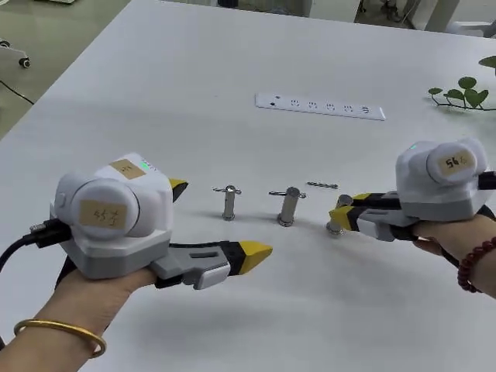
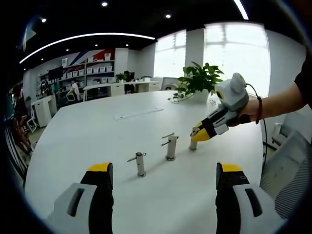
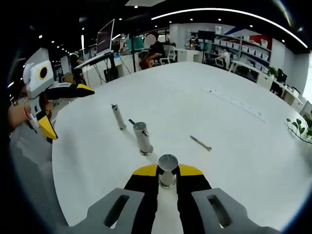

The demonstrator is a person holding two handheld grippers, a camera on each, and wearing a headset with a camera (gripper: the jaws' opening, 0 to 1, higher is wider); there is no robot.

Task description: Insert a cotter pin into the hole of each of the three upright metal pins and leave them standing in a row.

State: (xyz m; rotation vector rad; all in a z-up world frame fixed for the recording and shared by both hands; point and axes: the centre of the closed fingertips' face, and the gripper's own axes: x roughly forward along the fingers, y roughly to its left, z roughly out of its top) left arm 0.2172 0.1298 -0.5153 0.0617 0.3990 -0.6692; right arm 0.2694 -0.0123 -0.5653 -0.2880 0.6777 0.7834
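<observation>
Three upright metal pins stand in a row on the white table (image 1: 155, 93). The left pin (image 1: 229, 203) and the middle pin (image 1: 288, 207) each have a cotter pin through the top. My right gripper (image 1: 345, 214) is shut on the right pin (image 1: 335, 225), whose round top (image 3: 167, 163) sits between the yellow tips, with no cotter pin showing in it. A loose cotter pin (image 1: 322, 185) lies just behind the row. My left gripper (image 1: 218, 218) is open with nothing between its fingers, close in front of the left pin (image 2: 140, 164).
A white power strip (image 1: 319, 106) lies farther back on the table. A green plant (image 1: 465, 94) stands at the far right edge. The table's left edge (image 1: 46, 85) drops to the floor. Bare tabletop lies in front of the pins.
</observation>
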